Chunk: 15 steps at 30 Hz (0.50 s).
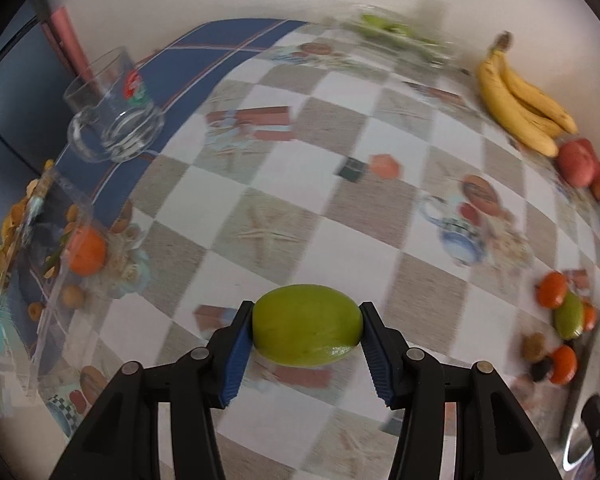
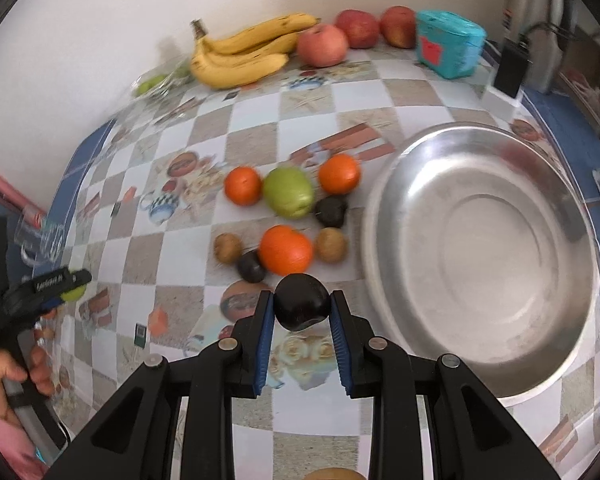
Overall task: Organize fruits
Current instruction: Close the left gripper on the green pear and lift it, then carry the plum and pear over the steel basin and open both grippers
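— Two grippers worked over one table, was that it?

— Yes. The left gripper (image 1: 306,326) pinched a smooth green oval fruit (image 1: 306,326) between its blue pads, lifted clear of the glossy checkered tablecloth (image 1: 284,184) printed with starfish and teapots. The right gripper (image 2: 302,308) clamped a dark, nearly black round plum (image 2: 301,306) just beside the wide stainless-steel bowl (image 2: 480,248).

— And the rest of the fruit?

— Three oranges (image 2: 286,250), a second green fruit (image 2: 289,192), two brown kiwis (image 2: 331,245) and two more dark plums (image 2: 251,266) lay clustered left of the bowl. A bunch of yellow bananas (image 2: 244,56) and three red apples (image 2: 323,45) sat against the pale wall (image 2: 80,40), near a turquoise packet (image 2: 450,42).

— Anything else on the cloth?

— A clear glass mug (image 1: 114,112) stood at the blue border, near a transparent plastic tray (image 1: 60,248) holding an orange. A person's hand (image 2: 16,368) gripped the left tool's handle.
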{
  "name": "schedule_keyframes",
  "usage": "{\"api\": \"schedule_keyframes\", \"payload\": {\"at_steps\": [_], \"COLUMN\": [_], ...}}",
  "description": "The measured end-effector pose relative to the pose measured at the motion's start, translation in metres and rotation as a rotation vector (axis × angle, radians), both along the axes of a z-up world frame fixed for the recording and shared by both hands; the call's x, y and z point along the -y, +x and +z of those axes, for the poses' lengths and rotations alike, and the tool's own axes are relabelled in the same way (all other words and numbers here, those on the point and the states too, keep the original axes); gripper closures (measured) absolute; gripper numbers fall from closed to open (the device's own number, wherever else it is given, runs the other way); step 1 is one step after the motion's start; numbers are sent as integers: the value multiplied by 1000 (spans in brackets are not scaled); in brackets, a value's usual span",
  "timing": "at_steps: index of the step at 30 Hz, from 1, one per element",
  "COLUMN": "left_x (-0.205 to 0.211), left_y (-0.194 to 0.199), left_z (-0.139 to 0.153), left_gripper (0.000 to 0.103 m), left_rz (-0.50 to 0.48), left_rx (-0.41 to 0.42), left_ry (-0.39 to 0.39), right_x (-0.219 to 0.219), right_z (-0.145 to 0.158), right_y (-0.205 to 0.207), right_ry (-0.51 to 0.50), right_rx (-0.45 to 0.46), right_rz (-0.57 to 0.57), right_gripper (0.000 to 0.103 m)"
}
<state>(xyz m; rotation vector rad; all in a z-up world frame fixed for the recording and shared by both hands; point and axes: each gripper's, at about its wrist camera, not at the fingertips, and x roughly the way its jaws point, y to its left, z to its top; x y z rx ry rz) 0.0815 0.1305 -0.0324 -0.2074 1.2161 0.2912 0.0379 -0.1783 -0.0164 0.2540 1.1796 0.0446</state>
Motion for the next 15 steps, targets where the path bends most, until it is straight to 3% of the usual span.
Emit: {"api": "schedule_keyframes", "payload": {"at_steps": [10, 15], "left_x": [79, 128], "left_y": [-5, -10], "left_z": [21, 29], "left_gripper": [48, 48], "left_rz": [-184, -291], "left_rx": [31, 45], "left_ry": [-63, -85], "right_x": [55, 82], "right_z": [2, 2], "right_y": [0, -5], "right_ry": [-75, -60], "right_rx": [-3, -7], "right_rz": [-164, -240], "right_gripper": [74, 74]}}
